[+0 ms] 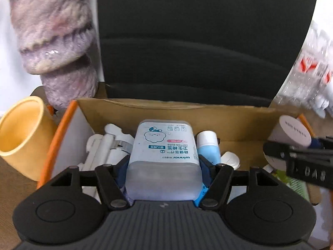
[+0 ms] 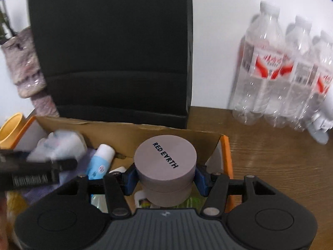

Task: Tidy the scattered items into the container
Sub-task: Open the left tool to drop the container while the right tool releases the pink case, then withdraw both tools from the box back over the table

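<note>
Left gripper (image 1: 164, 173) clamps the translucent rectangular cotton-bud box (image 1: 164, 156), long axis toward 12 o'clock, directly above the open orange-edged cardboard box (image 1: 177, 108). Right gripper (image 2: 165, 180) clamps the mauve round cosmetic jar (image 2: 165, 164) over that box's 3 o'clock end. A blue-and-white plastic tube (image 1: 208, 148) lies inside. Judgement: both loads are above the opening; any release goes straight down.

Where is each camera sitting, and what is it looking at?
Left wrist: sits on the left gripper, facing the orange-edged cardboard box; its jaws clamp a frosted cotton-bud box.
Right wrist: sits on the right gripper, facing the box's right end; its jaws clamp a round mauve jar.
Shared: box, small blue-and-white bottle, yellow cup, each other's gripper.
</note>
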`<state>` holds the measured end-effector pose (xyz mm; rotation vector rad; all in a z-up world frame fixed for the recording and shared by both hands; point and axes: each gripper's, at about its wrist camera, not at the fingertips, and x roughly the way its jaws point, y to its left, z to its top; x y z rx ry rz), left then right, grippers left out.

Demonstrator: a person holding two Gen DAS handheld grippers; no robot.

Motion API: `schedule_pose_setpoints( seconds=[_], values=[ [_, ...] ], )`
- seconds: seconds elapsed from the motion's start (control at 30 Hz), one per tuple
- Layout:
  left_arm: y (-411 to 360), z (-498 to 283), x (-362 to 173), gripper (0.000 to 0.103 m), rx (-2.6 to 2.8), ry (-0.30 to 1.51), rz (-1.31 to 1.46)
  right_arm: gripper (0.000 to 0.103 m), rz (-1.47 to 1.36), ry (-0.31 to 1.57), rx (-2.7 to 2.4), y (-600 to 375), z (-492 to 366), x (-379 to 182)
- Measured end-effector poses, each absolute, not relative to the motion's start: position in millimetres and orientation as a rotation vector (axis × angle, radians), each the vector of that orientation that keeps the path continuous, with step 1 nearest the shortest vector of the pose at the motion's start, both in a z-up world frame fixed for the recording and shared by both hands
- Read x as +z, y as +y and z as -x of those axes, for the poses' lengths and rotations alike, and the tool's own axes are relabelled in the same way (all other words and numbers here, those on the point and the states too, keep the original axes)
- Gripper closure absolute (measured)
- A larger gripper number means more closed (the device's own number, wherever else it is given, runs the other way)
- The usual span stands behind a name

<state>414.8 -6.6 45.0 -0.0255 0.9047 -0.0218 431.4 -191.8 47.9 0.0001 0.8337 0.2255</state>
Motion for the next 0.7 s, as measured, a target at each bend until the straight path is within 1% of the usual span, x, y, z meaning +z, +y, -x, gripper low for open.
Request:
schedule_pose_setpoints(
  seconds=[0.03,0.07,0.1,0.13,0.2,0.23,0.37,0.53,0.6,0.63,0.7],
  values=[
    [-9,-415,45,0.021,-0.033,0.91,0.014,0.048,0.006,0.833,0.218,-190,-433,47],
    [-10,-414,46,0.017,-0.043,0.905,0.01,0.048,0.015,0.837,0.207,-188,-434,46],
    [-9,-413,49,0.009,-0.039,0.893,0.014,0.047,0.024,0.838,0.2,-187,-434,47],
    [-9,-411,51,0.003,-0.032,0.881,0.019,0.04,0.033,0.838,0.195,-186,-433,48],
    [-5,-405,59,0.002,-0.029,0.865,0.04,0.03,0.045,0.837,0.192,-187,-429,50],
    [-2,-403,63,0.002,-0.03,0.861,0.051,0.029,0.039,0.836,0.205,-189,-427,53],
    [4,-386,77,0.002,-0.028,0.851,0.065,0.029,-0.001,0.824,0.195,-197,-415,71],
    [6,-358,96,0.002,-0.017,0.864,0.049,0.028,-0.041,0.887,0.27,-197,-387,92],
    [6,-344,102,0.0,-0.009,0.874,0.044,0.026,-0.02,0.917,0.29,-192,-372,98],
    [5,-335,103,0.0,-0.008,0.877,0.036,0.023,-0.014,0.923,0.295,-192,-365,99],
    [4,-317,107,0.0,-0.013,0.875,0.016,0.023,-0.006,0.931,0.3,-191,-350,101]
  ],
)
